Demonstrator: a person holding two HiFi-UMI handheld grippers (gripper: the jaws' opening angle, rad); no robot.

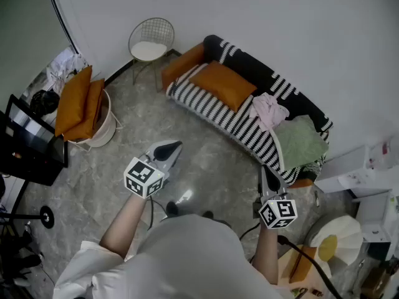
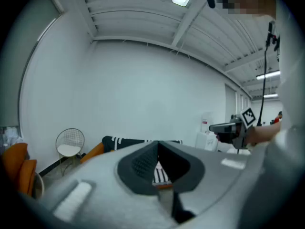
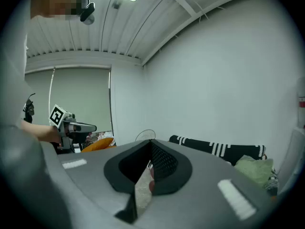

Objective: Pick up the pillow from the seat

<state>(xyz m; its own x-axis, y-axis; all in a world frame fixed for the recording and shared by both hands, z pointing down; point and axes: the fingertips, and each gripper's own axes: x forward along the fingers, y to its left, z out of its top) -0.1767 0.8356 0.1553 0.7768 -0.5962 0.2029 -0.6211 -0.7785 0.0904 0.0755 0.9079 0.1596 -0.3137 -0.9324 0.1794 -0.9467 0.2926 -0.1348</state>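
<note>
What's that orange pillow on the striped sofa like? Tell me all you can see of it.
The orange pillow is a plump, roughly rectangular cushion with a smooth, plain cover. It lies flat on the seat of the black-and-white striped sofa, toward the end with the orange armrest, its far edge by the backrest. A pink cloth lies beside one corner; whether they touch is unclear.

White walls meet a grey marbled floor (wire chair beside striped sofa).
</note>
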